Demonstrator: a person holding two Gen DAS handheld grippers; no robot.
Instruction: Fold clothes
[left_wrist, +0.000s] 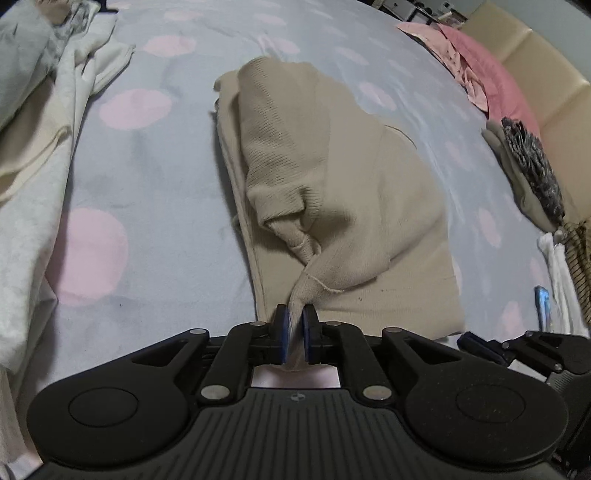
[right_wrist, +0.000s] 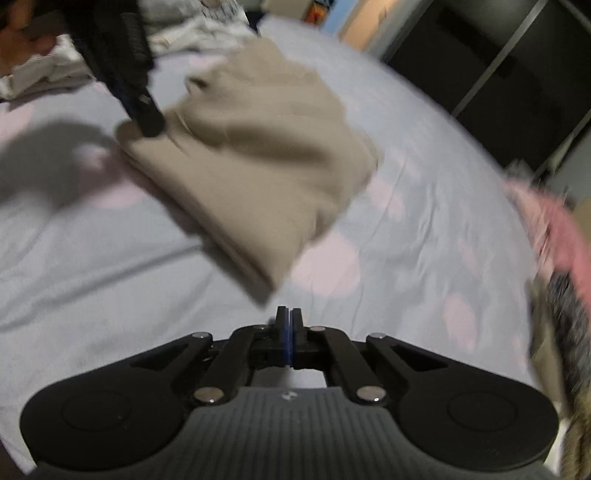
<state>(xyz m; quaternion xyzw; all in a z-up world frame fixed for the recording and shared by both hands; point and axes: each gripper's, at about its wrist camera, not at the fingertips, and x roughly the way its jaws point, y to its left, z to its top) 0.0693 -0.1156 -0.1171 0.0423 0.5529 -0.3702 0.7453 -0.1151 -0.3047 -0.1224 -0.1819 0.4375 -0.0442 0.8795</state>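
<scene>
Pinching a bunched corner of the beige knit garment (left_wrist: 332, 192), the left gripper (left_wrist: 294, 334) risks dragging the folded stack across the bedsheet (left_wrist: 155, 177) (thin grip may slip). Right gripper (right_wrist: 289, 332) pressed together, holding nothing.

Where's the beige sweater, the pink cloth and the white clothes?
beige sweater (left_wrist: 354, 192), left wrist view, middle of its body.
pink cloth (left_wrist: 491, 79), left wrist view, its top fold.
white clothes (left_wrist: 33, 221), left wrist view, pile's middle.
</scene>
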